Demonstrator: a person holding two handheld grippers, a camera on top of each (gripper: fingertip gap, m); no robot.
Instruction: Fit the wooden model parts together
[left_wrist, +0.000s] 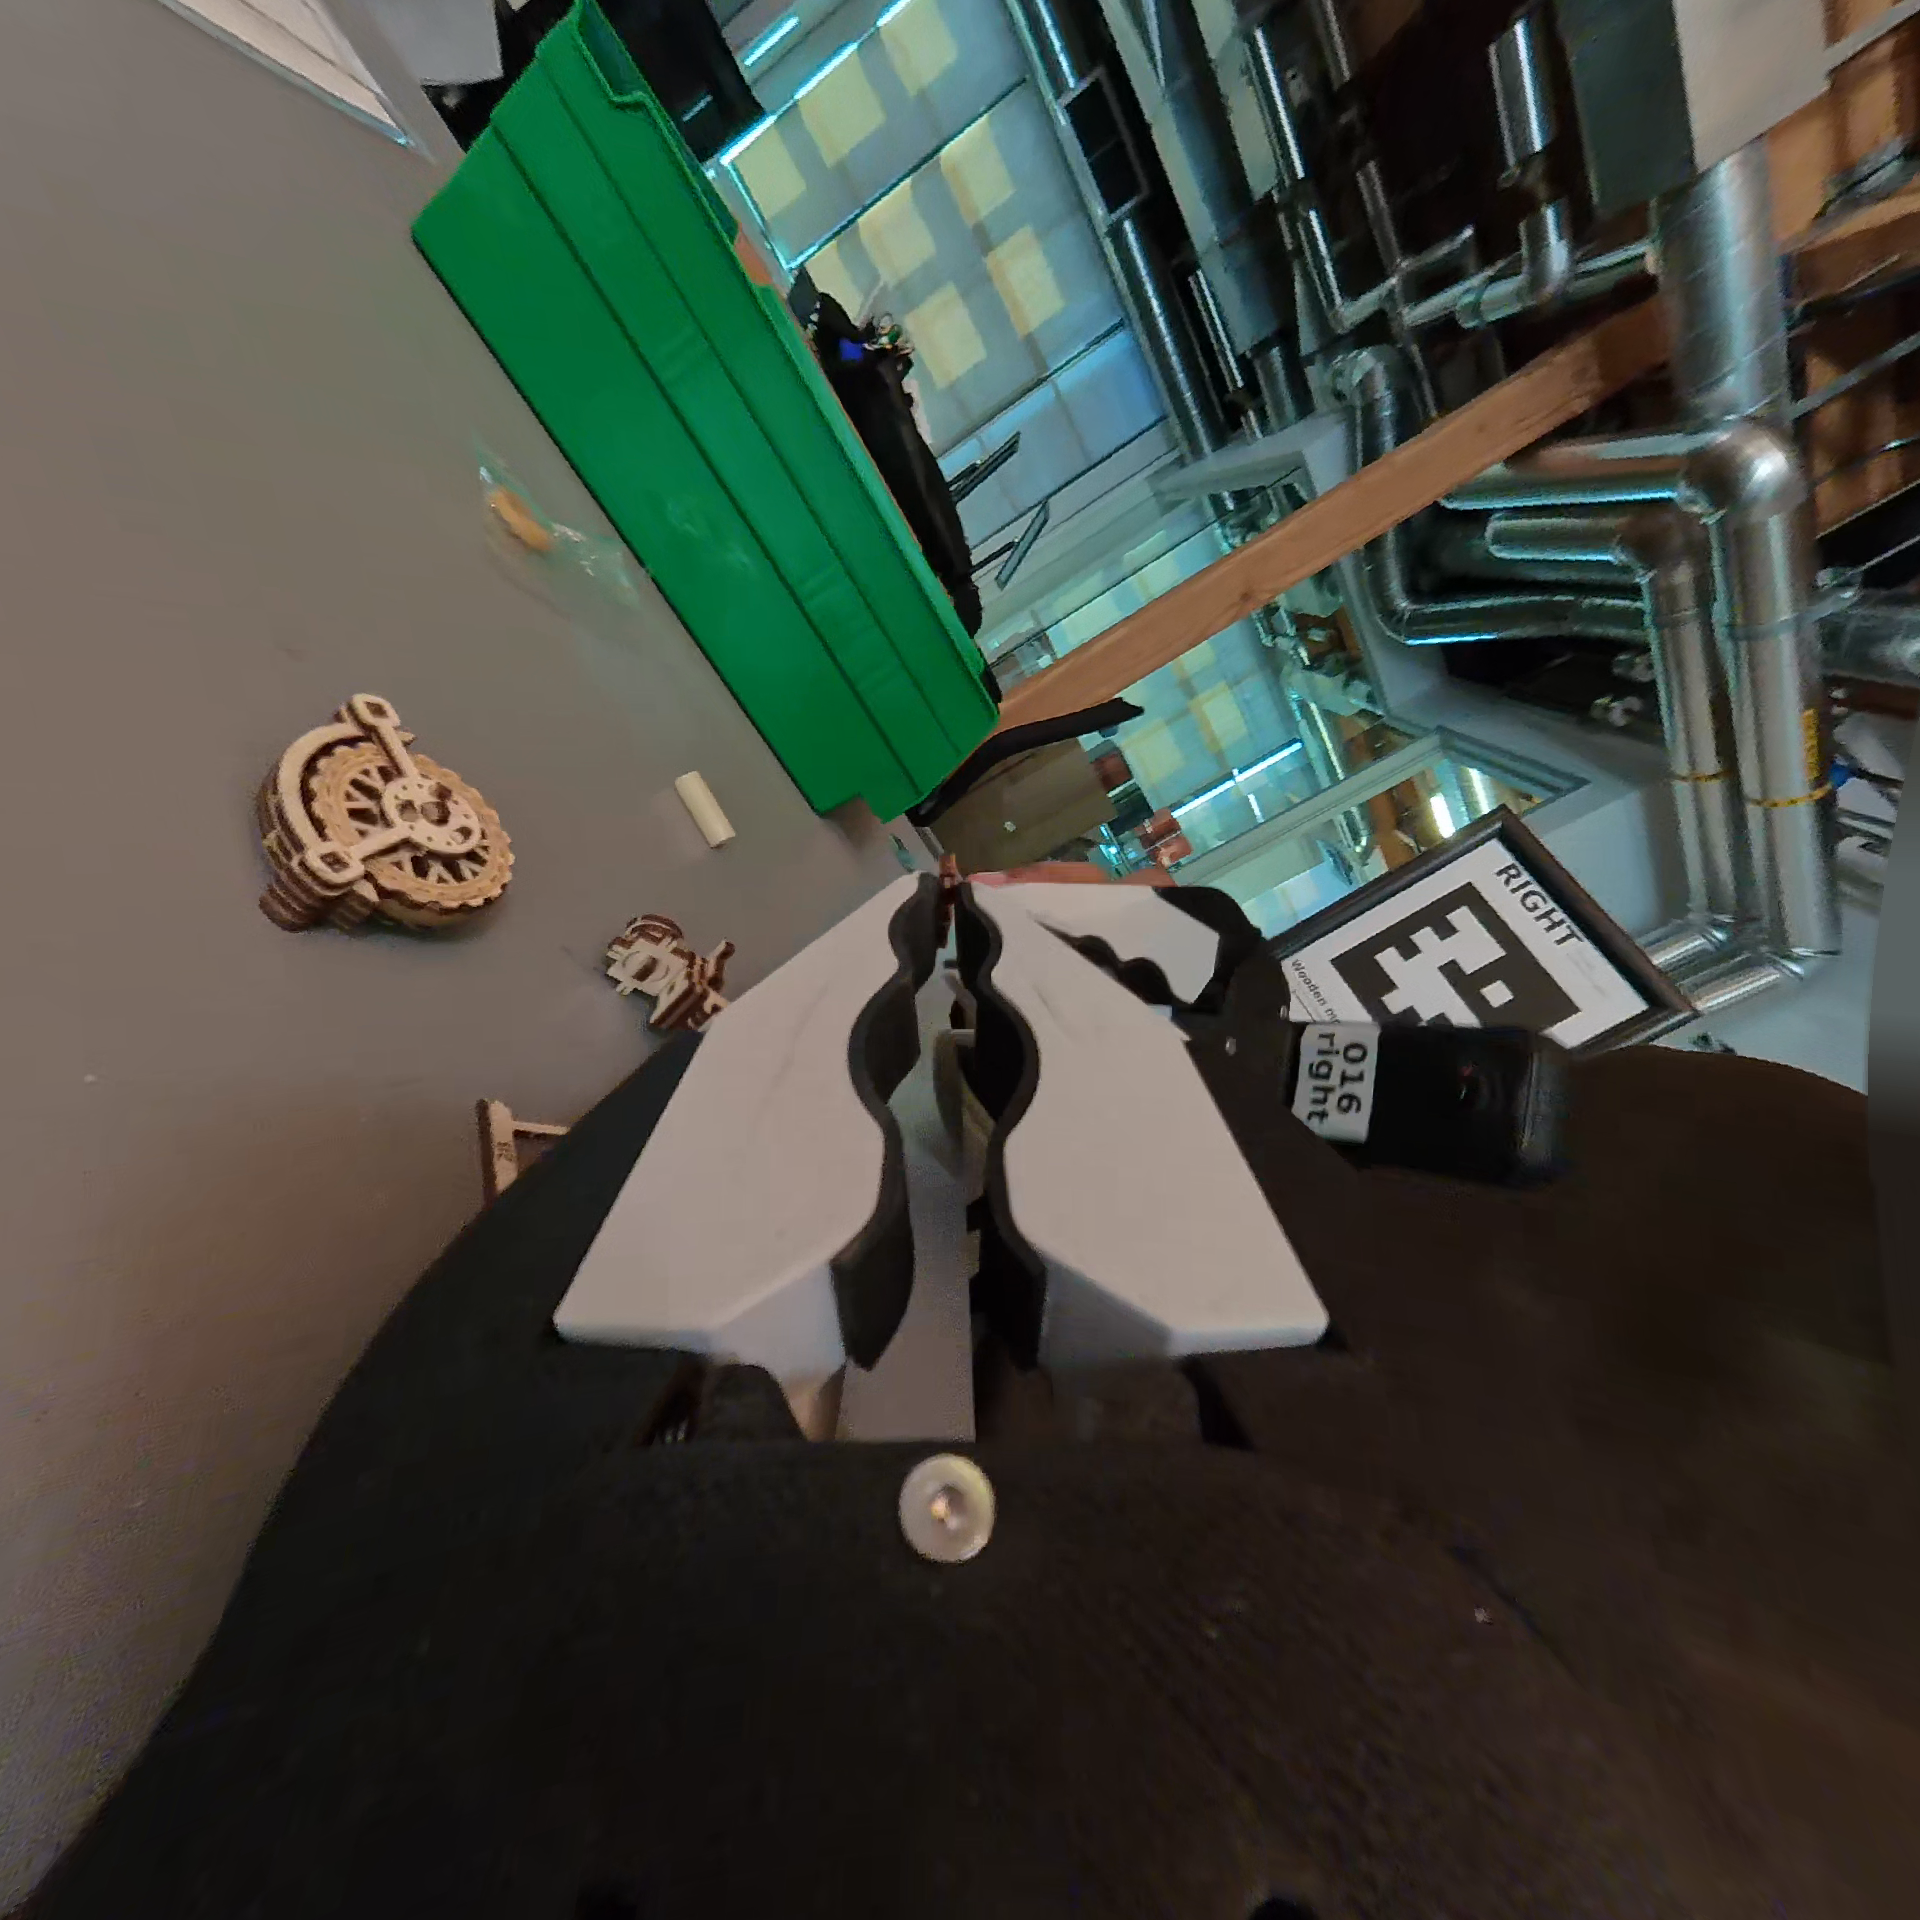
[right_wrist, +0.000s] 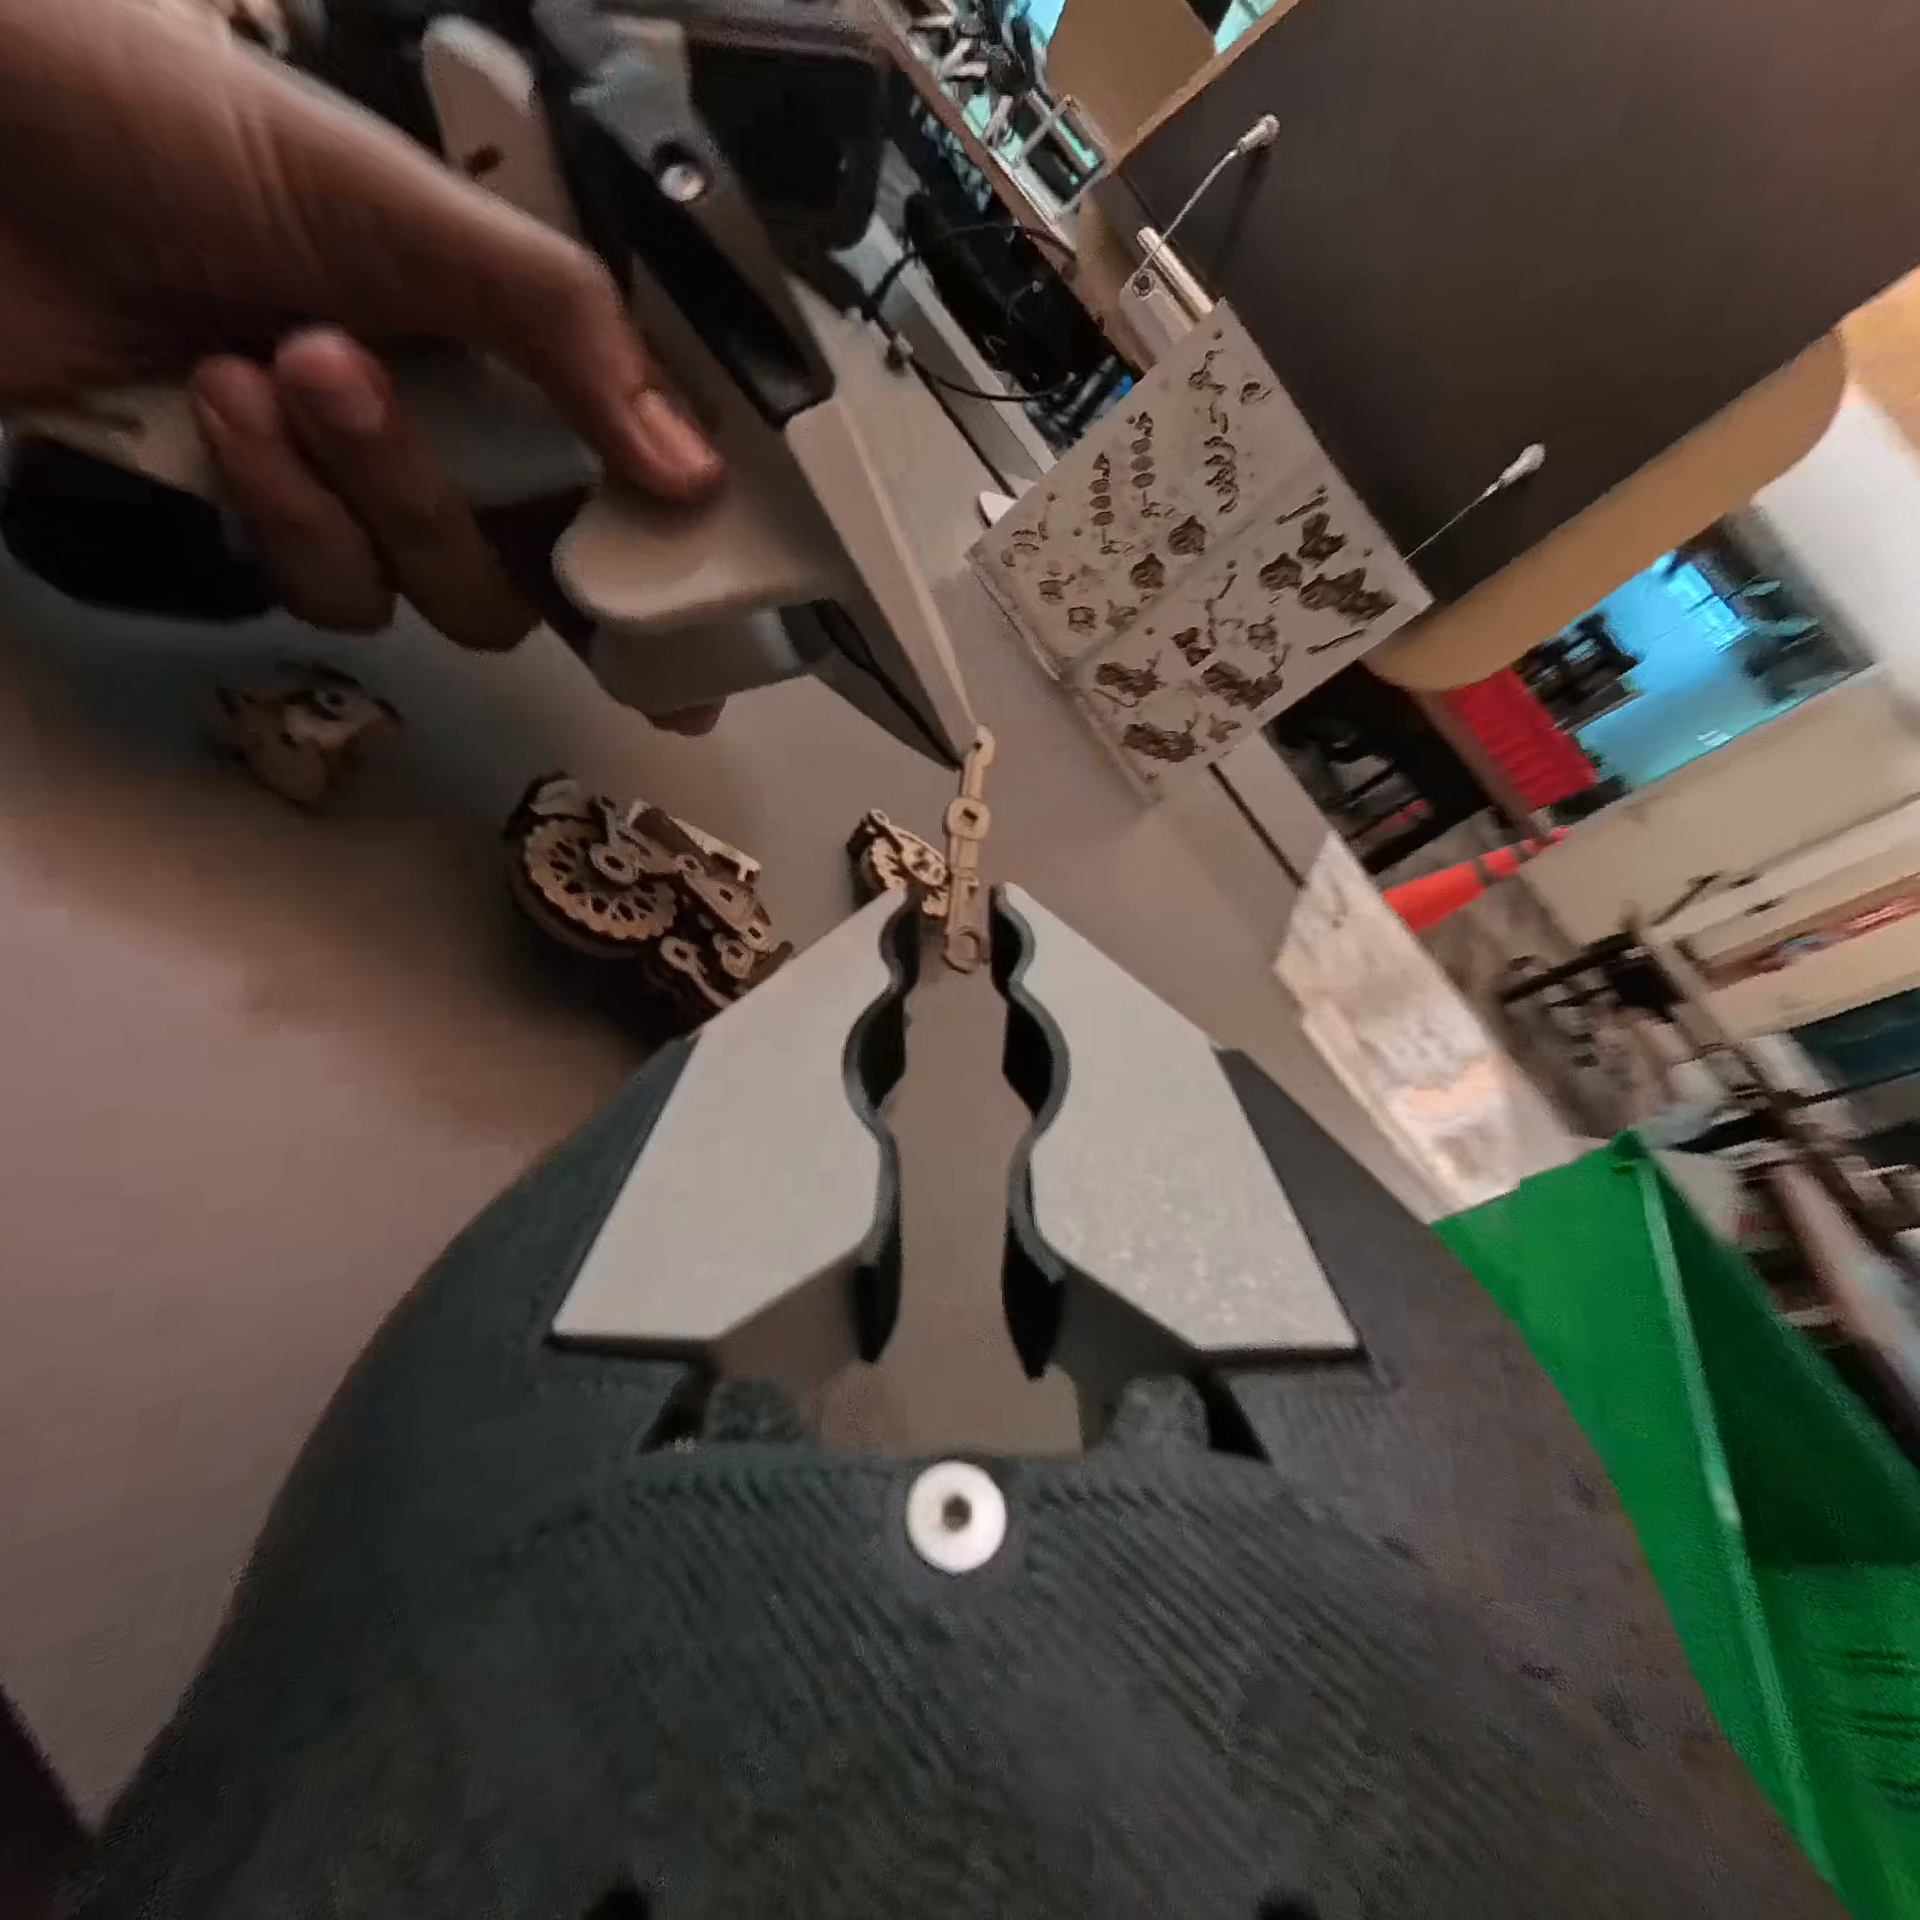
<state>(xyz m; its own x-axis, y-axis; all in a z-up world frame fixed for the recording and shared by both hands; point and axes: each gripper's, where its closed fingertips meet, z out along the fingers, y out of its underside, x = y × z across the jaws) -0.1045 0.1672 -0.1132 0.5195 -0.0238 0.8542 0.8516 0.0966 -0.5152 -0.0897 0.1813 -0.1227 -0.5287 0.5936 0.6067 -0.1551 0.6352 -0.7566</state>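
Observation:
My left gripper (left_wrist: 948, 891) is shut on the end of a thin wooden strip (left_wrist: 945, 906). In the right wrist view the left gripper (right_wrist: 961, 740), held by a hand (right_wrist: 312, 312), pinches the top end of this strip (right_wrist: 966, 831). The strip's lower end hangs between the fingers of my right gripper (right_wrist: 951, 909), which is open with a gap on both sides. The right gripper also shows in the left wrist view (left_wrist: 1101, 935), close beside the left one. A wooden gear model (left_wrist: 384, 821) (right_wrist: 634, 883) and a small wooden part (left_wrist: 670, 971) (right_wrist: 894, 857) lie on the grey table (left_wrist: 208, 468).
A green bin (left_wrist: 707, 447) (right_wrist: 1714, 1403) stands at the table's edge. A small white cylinder (left_wrist: 707, 810) and another wooden piece (left_wrist: 509, 1143) lie on the table. A wooden sheet with cut-outs (right_wrist: 1195, 561) leans nearby. A framed marker sign (left_wrist: 1475, 935) stands behind the right gripper. The tips of both grippers are at nearly the same place.

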